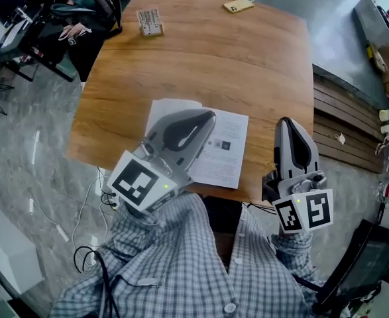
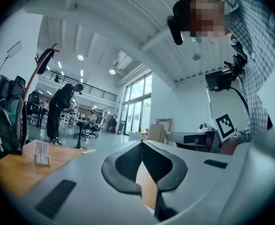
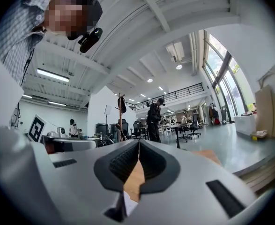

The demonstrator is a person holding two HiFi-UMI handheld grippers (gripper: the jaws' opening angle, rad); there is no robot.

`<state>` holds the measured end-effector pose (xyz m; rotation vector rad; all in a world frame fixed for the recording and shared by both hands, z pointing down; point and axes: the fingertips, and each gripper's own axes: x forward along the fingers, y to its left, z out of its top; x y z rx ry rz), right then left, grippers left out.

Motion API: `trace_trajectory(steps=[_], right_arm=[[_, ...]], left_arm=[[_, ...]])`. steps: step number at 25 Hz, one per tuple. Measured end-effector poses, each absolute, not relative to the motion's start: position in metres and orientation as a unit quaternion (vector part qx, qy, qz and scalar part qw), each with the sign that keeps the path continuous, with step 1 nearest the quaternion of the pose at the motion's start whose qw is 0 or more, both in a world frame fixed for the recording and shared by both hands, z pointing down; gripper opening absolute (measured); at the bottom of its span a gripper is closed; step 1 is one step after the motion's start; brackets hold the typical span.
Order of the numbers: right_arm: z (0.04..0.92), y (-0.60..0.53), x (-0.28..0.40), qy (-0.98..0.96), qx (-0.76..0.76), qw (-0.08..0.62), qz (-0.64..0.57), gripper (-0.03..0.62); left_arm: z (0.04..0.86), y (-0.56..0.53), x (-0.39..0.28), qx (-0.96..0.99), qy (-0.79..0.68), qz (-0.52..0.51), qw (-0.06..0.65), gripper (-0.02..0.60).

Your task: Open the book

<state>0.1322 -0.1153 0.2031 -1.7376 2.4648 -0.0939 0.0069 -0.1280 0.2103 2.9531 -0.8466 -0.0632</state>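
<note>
The book (image 1: 226,150) lies open on the wooden table (image 1: 207,65) near its front edge, white printed pages facing up. My left gripper (image 1: 211,116) hovers over the book's left half and hides it; its jaws are shut with nothing between them. My right gripper (image 1: 285,121) hangs to the right of the book, over the table's front right corner, also shut and empty. In the left gripper view the closed jaws (image 2: 142,142) point level across the table, with the right gripper (image 2: 193,137) beside them. In the right gripper view a sliver of the white page (image 3: 128,203) shows under the closed jaws (image 3: 138,142).
A small card stand (image 1: 150,22) and a yellow phone (image 1: 238,5) lie at the table's far side. A person (image 1: 81,18) sits at the far left corner. Wooden steps (image 1: 343,124) run along the right. Cables (image 1: 88,204) trail on the floor at the left.
</note>
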Motion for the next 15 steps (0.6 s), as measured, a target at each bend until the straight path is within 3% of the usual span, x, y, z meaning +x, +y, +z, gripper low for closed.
trace_trajectory(steps=[15], right_arm=[[0.2129,-0.1171,0.1252,0.822,-0.565,0.049,-0.046,0.02]], left_arm=[[0.2171,-0.1349,0.0044,0.958,-0.281,-0.017,0.051,0.009]])
